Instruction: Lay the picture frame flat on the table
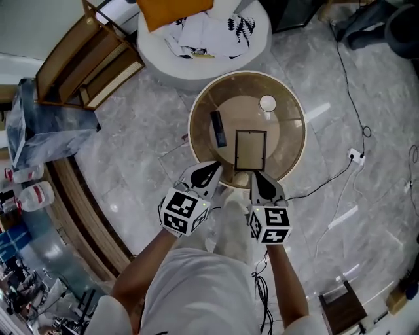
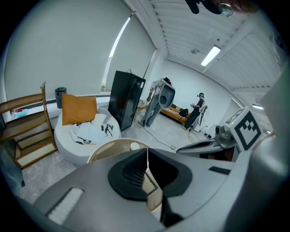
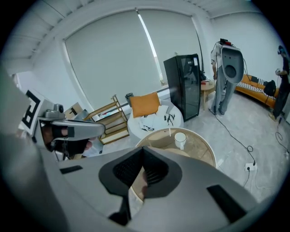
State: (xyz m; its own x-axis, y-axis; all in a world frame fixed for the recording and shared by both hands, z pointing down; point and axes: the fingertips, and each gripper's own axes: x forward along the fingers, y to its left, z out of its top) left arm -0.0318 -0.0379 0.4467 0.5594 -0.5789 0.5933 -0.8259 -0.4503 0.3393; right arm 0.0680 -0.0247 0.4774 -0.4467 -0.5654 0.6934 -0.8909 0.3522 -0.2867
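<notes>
A dark-edged picture frame [image 1: 251, 150] with a tan middle lies face up on the round wooden table [image 1: 291, 154], near its front rim. In the left gripper view a corner of the picture frame [image 2: 153, 185] shows below the jaws. Both grippers hover side by side just short of the table's near rim. My left gripper [image 1: 213, 172] is shut and holds nothing, its tip left of the frame's near edge. My right gripper [image 1: 254, 178] is also shut and empty, its tip just before the frame's near edge.
A black remote [image 1: 218, 128] lies left of the frame and a white cup [image 1: 267, 103] stands at the table's far side. Beyond are a white round seat [image 1: 196, 65] with an orange cushion [image 1: 173, 10], a wooden rack [image 1: 85, 62] and floor cables [image 1: 353, 98].
</notes>
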